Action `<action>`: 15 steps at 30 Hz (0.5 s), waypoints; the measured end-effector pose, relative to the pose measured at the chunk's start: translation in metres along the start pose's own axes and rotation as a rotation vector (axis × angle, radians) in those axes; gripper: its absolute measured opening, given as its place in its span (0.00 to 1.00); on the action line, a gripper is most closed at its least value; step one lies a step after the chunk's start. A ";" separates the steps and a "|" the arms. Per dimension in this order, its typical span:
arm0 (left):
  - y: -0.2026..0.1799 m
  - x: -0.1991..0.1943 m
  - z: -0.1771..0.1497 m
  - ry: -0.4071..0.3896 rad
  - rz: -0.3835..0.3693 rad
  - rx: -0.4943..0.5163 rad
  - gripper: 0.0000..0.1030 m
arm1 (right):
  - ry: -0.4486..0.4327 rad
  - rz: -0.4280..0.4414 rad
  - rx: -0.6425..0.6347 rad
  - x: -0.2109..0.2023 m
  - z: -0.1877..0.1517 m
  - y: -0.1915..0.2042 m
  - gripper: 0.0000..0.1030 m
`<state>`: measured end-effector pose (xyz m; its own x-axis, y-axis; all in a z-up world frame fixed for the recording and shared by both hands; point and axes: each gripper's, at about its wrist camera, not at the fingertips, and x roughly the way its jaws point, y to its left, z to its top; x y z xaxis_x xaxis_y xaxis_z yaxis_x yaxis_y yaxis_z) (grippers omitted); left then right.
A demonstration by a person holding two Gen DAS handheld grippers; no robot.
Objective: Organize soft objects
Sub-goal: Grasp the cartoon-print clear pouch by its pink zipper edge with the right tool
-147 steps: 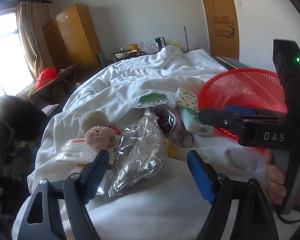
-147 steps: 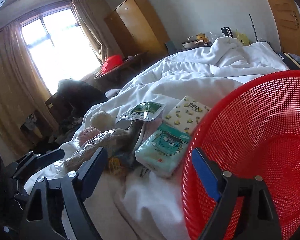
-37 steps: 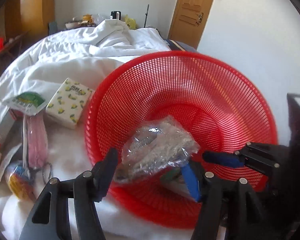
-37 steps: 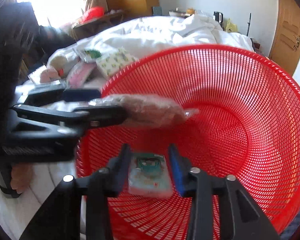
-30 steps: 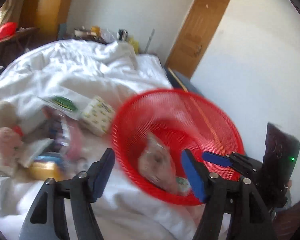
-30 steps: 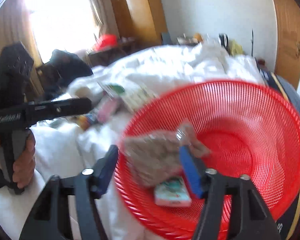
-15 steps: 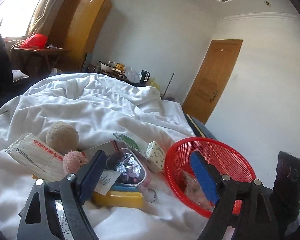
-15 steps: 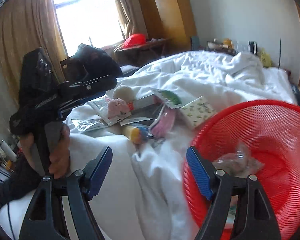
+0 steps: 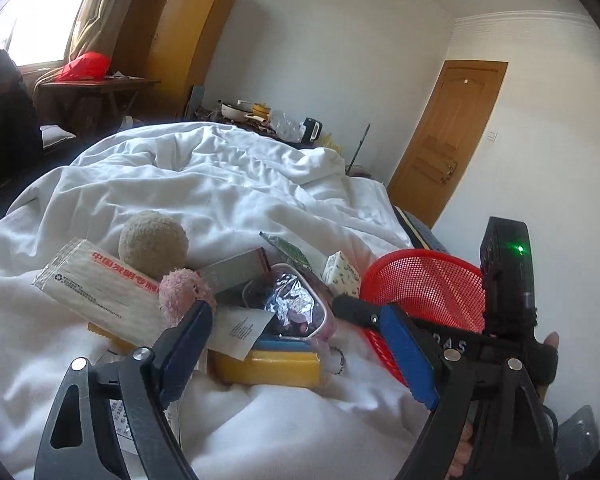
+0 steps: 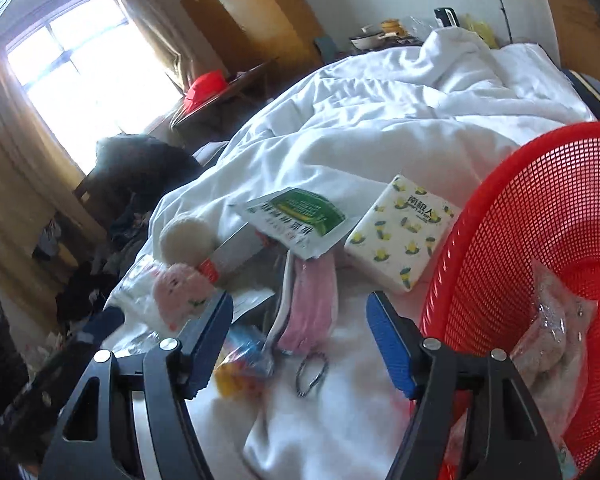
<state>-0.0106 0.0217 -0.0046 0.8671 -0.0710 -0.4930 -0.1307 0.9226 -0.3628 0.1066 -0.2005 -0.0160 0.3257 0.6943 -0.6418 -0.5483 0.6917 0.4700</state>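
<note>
Left hand-held gripper [image 9: 300,354] wide open, empty, over bed [image 9: 228,196] clutter. Right hand-held gripper [image 10: 300,332] just narrowing, empty. Crinkly bag [image 10: 556,328] inside basket [image 10: 540,208]; tissue pack [image 10: 400,232] beside basket.

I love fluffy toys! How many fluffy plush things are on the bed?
2. A beige plush ball lies on the white duvet, and a pink plush toy sits touching it, just in front. The pile could hide others.
</note>
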 end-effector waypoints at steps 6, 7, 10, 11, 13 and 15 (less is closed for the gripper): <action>-0.001 0.010 -0.009 0.120 0.019 -0.004 0.86 | 0.057 0.009 0.015 0.030 -0.002 0.000 0.55; -0.003 0.011 -0.011 0.133 0.032 0.006 0.86 | 0.067 0.005 0.018 0.035 -0.003 -0.001 0.53; -0.015 0.016 -0.018 0.177 0.058 0.057 0.86 | 0.075 0.016 0.016 0.045 -0.005 -0.004 0.38; -0.018 0.018 -0.021 0.190 0.067 0.076 0.86 | 0.067 0.029 0.018 0.044 -0.007 -0.006 0.38; -0.023 0.024 -0.025 0.219 0.088 0.102 0.86 | 0.051 0.045 0.019 0.041 -0.008 -0.007 0.36; -0.025 0.029 -0.029 0.246 0.104 0.111 0.86 | 0.032 0.058 0.023 0.035 -0.009 -0.008 0.35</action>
<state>0.0044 -0.0140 -0.0329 0.7074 -0.0507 -0.7050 -0.1480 0.9647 -0.2178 0.1160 -0.1833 -0.0478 0.2688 0.7266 -0.6323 -0.5472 0.6554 0.5206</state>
